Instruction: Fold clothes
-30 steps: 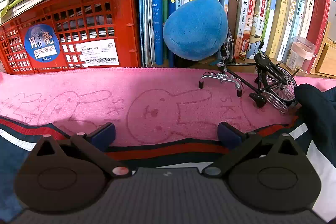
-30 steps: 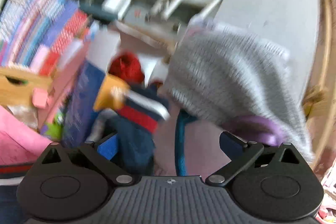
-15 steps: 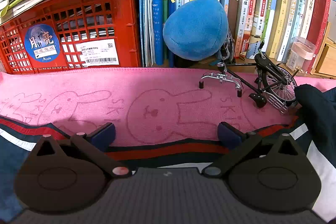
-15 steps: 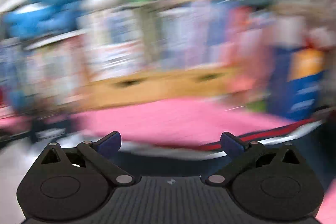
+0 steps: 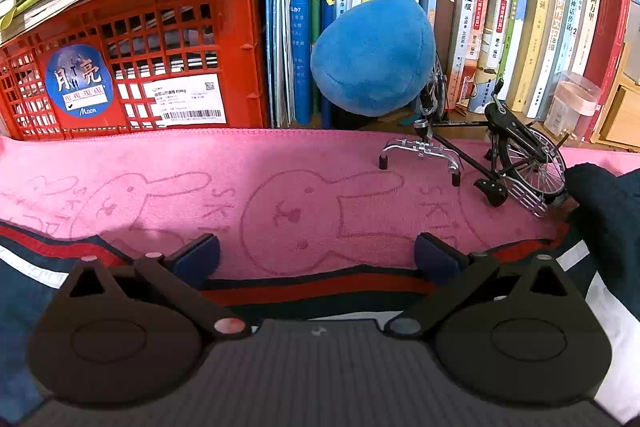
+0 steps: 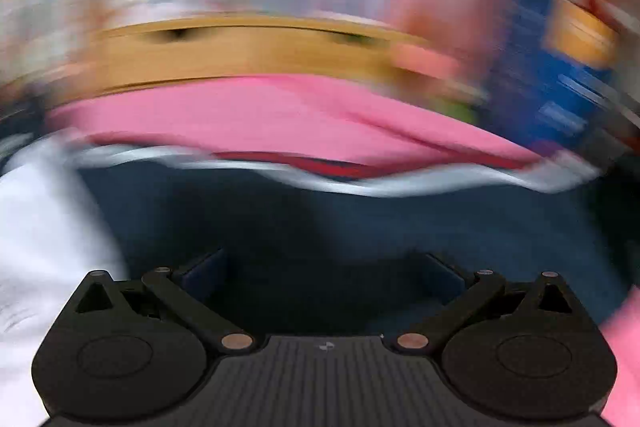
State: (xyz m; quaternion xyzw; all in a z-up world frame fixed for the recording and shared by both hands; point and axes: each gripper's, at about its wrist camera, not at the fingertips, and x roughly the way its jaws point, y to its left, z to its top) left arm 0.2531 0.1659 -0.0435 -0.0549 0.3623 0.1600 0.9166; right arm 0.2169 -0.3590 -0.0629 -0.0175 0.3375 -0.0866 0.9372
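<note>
The navy garment [image 5: 24, 291], trimmed with red and white stripes, lies spread over the pink rabbit-print towel [image 5: 248, 195] on the surface; its striped edge runs just under my left tool [image 5: 316, 259], and a dark fold of it bunches at the right. I hold the left tool low and level over that edge, pointing toward the bookshelf, with its blue-padded fingers [image 5: 198, 255] spread wide and nothing between them. In the right wrist view everything is smeared by motion blur, but the same navy cloth [image 6: 320, 227] fills the space ahead of my right tool [image 6: 324, 275], with its white and red stripes and the pink towel [image 6: 256, 115] beyond. The right tool's fingers also stand wide apart, angled down over the cloth; whether they touch it I cannot tell.

Beyond the towel's far edge, seen from the left wrist, a model bicycle [image 5: 500, 163] rests partly on the pink cloth, a blue plush ball [image 5: 372, 55] sits behind it, a red plastic crate [image 5: 136, 59] stacked with papers stands to the left, and upright books [image 5: 520, 7] line the shelf.
</note>
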